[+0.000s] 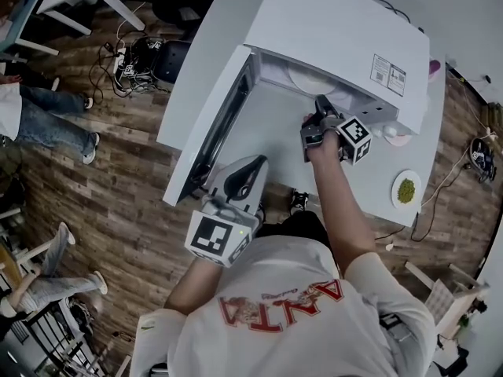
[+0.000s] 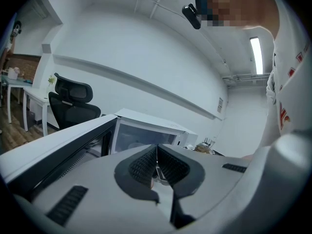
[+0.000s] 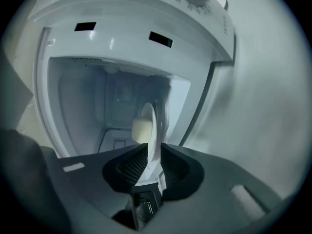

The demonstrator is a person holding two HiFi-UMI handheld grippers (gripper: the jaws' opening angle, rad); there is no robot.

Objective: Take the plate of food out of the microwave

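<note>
Right gripper [image 3: 154,151] clamps plate [image 3: 152,112] rim at 12 o'clock. Left gripper [image 2: 157,152] closed, empty. Next: withdraw level from microwave [image 3: 122,23].

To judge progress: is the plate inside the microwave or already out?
Inside. The head view shows the plate within the microwave, whose door is open; the right tongs clamp the plate's rim.

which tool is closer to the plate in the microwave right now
Right. The right tool reaches into the microwave and grips the plate by its rim. The left tool hangs outside, beside the open door, apart from the plate.
</note>
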